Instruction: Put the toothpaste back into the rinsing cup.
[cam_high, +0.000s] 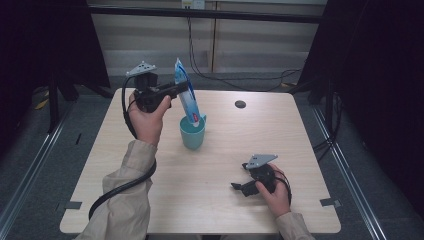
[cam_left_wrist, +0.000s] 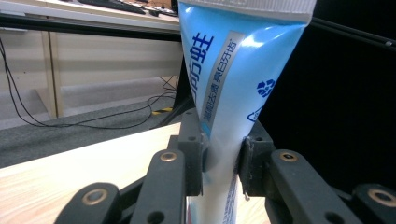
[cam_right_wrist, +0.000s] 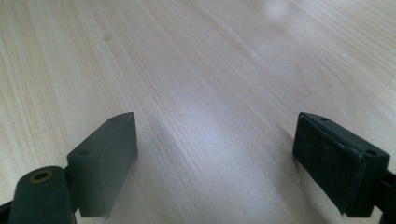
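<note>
Two jaws of the left hand-held gripper (cam_left_wrist: 219, 163) pinched the tube (cam_left_wrist: 233, 79), cap in the cup (cam_high: 192, 135); the right hand-held gripper (cam_right_wrist: 215, 163) gaped empty over the table (cam_right_wrist: 196, 56).

The high view looks forward and down from above the near edge of the desk (cam_high: 210, 190), taking in its whole top. The left gripper view rides close on the left tool (cam_left_wrist: 219, 163), facing level past the desk's far edge to the wall. The right gripper view sits low on the right tool (cam_right_wrist: 210, 158), angled at bare desk close by.
</note>
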